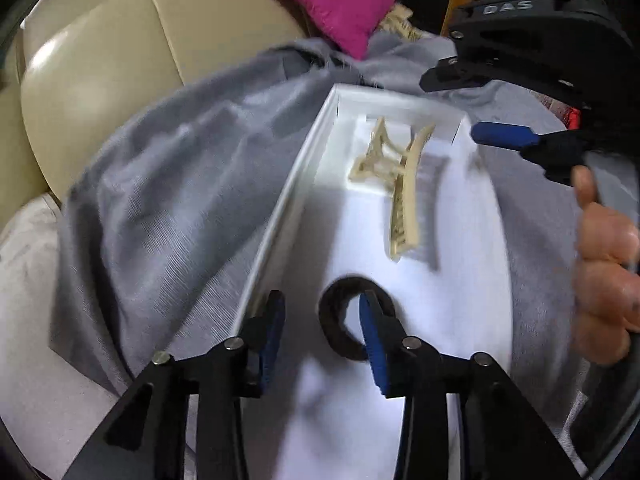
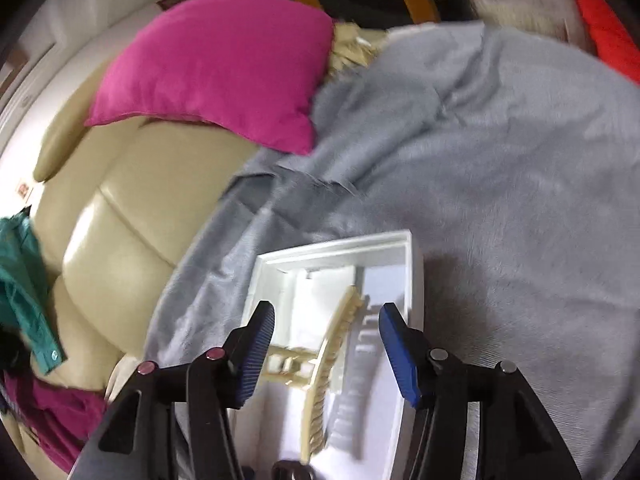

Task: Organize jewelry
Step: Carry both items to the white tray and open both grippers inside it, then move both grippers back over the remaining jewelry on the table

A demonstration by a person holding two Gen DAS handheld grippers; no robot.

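Left tongs [image 1: 322, 312] parted (nothing gripped) — black hair tie [image 1: 348, 320] beneath.

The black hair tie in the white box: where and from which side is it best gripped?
Probably across the band itself, coming from above. The black hair tie lies flat on the floor of the white box, clear of the cream claw clip, so one finger can drop inside the ring and one outside. The open left gripper already has its right finger over the ring's hole.
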